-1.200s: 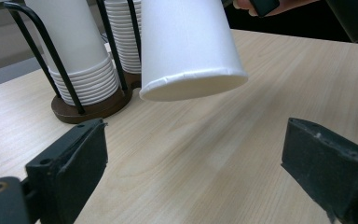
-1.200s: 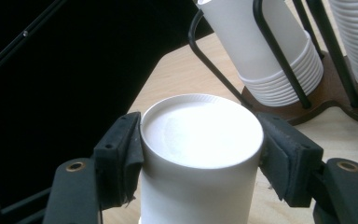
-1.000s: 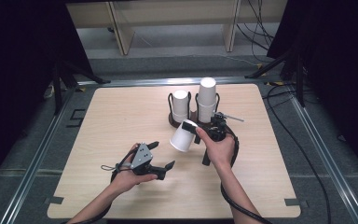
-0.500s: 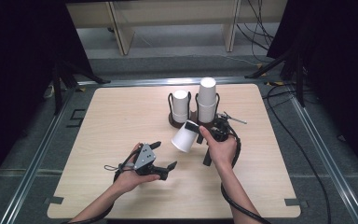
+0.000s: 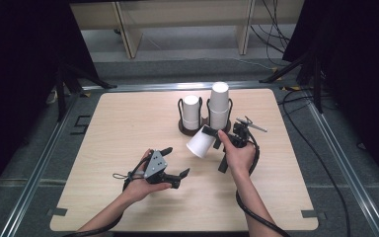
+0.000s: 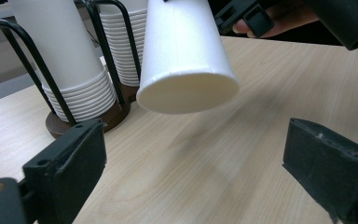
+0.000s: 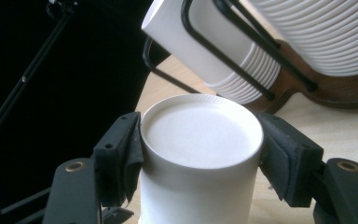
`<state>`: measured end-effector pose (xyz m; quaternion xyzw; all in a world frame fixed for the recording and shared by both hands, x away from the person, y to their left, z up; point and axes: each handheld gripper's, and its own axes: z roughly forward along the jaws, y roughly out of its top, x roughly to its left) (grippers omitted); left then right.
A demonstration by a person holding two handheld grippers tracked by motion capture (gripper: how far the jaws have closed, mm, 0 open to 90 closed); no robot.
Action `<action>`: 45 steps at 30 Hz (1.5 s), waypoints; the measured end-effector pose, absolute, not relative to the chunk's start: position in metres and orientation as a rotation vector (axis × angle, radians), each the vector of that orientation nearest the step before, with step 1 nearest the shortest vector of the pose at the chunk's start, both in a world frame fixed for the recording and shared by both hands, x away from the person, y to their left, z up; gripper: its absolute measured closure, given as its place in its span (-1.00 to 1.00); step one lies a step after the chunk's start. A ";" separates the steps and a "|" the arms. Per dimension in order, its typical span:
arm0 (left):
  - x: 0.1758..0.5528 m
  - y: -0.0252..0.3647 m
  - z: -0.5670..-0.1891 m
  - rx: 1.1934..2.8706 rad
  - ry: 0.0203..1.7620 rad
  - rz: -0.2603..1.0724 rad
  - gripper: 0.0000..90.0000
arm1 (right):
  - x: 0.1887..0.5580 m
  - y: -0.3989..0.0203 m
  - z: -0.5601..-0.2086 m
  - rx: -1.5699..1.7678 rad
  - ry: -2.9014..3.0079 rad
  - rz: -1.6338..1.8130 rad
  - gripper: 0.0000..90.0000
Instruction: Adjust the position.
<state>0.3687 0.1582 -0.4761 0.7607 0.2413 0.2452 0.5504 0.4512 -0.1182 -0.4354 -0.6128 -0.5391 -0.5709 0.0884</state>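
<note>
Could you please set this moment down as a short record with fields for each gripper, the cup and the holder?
right gripper: shut on the paper cup, gripping it near its base, tilted above the table
left gripper: open, nothing between its jaws, pointed toward the cup
cup holder: dark base with wire loops, two stacks of white cups, the right stack taller
held cup: clear of both stacks

I work in a lab-like recording bay; my wooden table point(image 5: 128, 128) sits in a metal frame point(image 5: 39, 163); black curtains point(image 5: 24, 59) hang beside it; cables point(image 5: 325, 163) trail across grey carpet.
</note>
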 end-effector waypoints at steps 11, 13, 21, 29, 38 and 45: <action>0.375 0.151 -0.474 1.779 0.561 0.587 -0.89 | 0.455 -0.129 -0.436 -1.872 -1.478 -1.685 -0.23; 0.376 0.149 -0.473 1.791 0.560 0.587 -0.89 | 0.456 -0.132 -0.439 -1.859 -1.491 -1.693 -0.23; 0.386 0.138 -0.473 1.793 0.536 0.585 -0.88 | 0.458 -0.137 -0.439 -1.901 -1.420 -1.663 -0.23; 0.393 0.129 -0.468 1.777 0.529 0.578 -0.89 | 0.460 -0.140 -0.436 -1.908 -1.388 -1.657 -0.23; 0.406 0.121 -0.469 1.739 0.572 0.505 -0.88 | 0.461 -0.138 -0.439 -1.856 -1.344 -1.660 -0.23; 0.413 0.111 -0.470 1.741 0.565 0.514 -0.89 | 0.461 -0.139 -0.440 -1.864 -1.356 -1.687 -0.23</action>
